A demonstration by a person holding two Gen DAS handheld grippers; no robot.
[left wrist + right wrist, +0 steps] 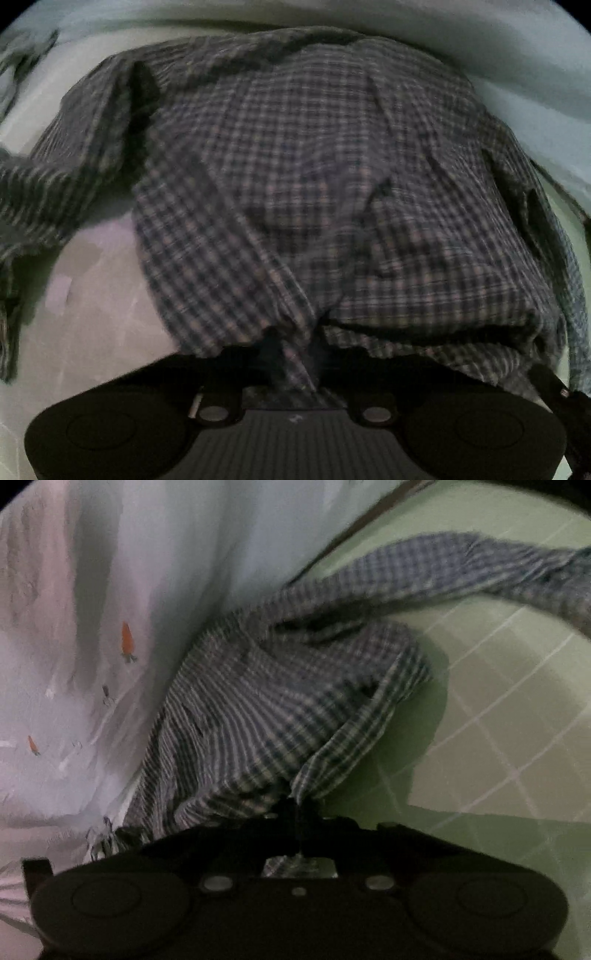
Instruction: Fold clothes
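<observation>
We have the checked shirt [314, 177] spread on the bed [517, 709], both grippers' fingers pinched shut on its near edge, left [295, 362], right [299, 805]. Next, we judge: lift together and fold over evenly.

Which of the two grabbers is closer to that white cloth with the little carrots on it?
Right. The right gripper, pinching the checked shirt, sits just beside the carrot-print cloth. The left gripper grips the shirt's edge, with the pale cloth beyond the shirt.
</observation>
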